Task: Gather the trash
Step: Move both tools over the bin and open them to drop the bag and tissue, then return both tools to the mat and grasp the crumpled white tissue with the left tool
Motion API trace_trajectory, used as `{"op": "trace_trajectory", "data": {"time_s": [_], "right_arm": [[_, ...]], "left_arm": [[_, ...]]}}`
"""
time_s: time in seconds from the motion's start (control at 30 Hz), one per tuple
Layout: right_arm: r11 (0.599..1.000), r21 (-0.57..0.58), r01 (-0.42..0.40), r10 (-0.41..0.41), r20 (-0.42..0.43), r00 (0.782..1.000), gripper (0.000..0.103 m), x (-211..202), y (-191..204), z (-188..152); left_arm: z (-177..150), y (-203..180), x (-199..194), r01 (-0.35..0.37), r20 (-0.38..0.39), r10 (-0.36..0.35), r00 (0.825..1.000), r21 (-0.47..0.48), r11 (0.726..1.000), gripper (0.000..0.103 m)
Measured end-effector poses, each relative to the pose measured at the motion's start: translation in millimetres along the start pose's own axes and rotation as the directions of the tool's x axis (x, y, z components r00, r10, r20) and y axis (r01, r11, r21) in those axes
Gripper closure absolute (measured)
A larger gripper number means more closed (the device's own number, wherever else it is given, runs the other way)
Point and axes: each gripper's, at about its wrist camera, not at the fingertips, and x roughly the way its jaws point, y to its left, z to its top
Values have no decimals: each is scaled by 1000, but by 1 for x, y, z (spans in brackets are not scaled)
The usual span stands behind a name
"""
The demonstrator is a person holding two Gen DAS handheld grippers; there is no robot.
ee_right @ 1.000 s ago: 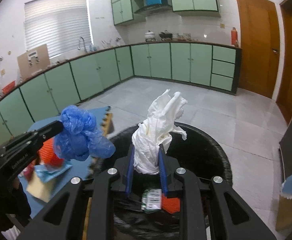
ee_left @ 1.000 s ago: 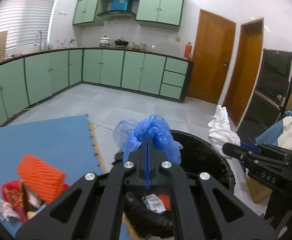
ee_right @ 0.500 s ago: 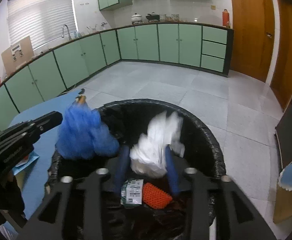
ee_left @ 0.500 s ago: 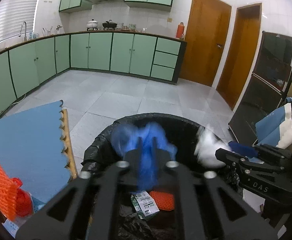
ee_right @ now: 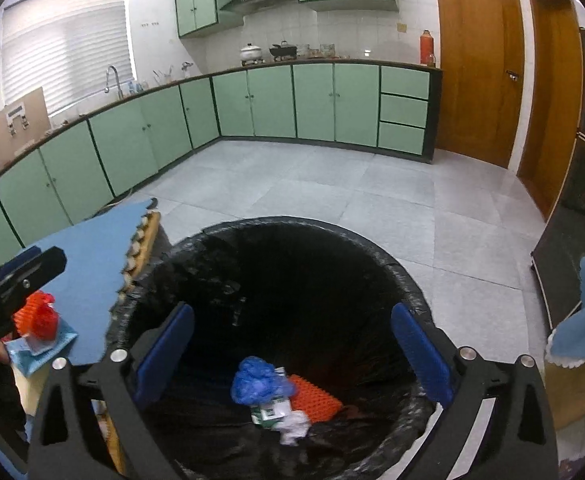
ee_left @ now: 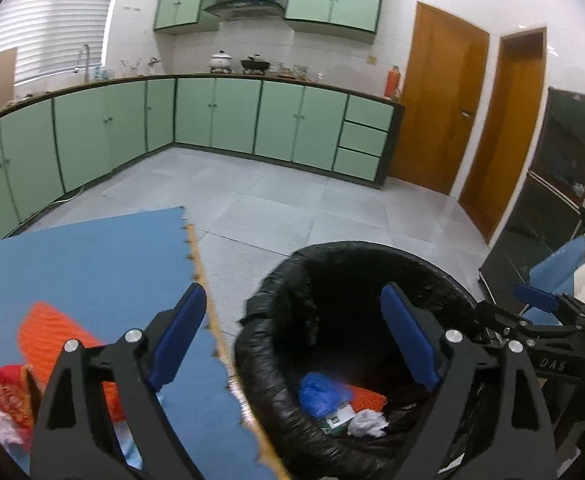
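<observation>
Green kitchen cabinets (ee_left: 228,116) line the far walls above a pale tiled floor (ee_left: 292,208), seen from the left wrist. Close by, a blue foam mat (ee_left: 92,264) covers a surface on the left, with an orange mesh piece (ee_left: 48,340) and a red wrapper (ee_left: 6,388) lying on it. The left gripper (ee_left: 292,336) has its jaws spread wide and opening, with nothing between them; its left finger hangs over the mat's edge and its right finger over the bin (ee_left: 260,360). Well below the fingers, at the bottom of the black-lined bin, lie a crumpled blue bag (ee_left: 320,390), a white tissue wad (ee_left: 366,424), a small printed packet (ee_left: 340,418) and an orange mesh scrap (ee_left: 366,396). The right gripper's tip (ee_left: 532,300) shows at the right edge.

From the right wrist, the same cabinets and two brown doors (ee_right: 476,64) stand behind. The right gripper (ee_right: 292,332) is also wide and opening, empty, both fingers over the bin's mouth (ee_right: 408,280). Far beneath lie the blue bag (ee_right: 258,380), packet (ee_right: 270,410), white wad (ee_right: 294,428) and orange scrap (ee_right: 314,398), touching one another. The left gripper's finger (ee_right: 32,272) reaches in from the left, above the mat (ee_right: 92,248).
</observation>
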Motion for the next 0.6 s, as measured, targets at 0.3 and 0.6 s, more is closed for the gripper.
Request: {"op": "trace_trajectory", "data": {"time_s": [0.3, 0.6], "right_arm": [[998, -38, -58, 59, 36, 998, 6, -27, 44, -3], [988, -73, -135, 135, 4, 991, 6, -36, 101, -24]], "left_arm": [[-12, 43, -62, -98, 32, 98, 995, -26, 995, 14], [-39, 98, -125, -239, 33, 241, 970, -71, 968, 14]]}}
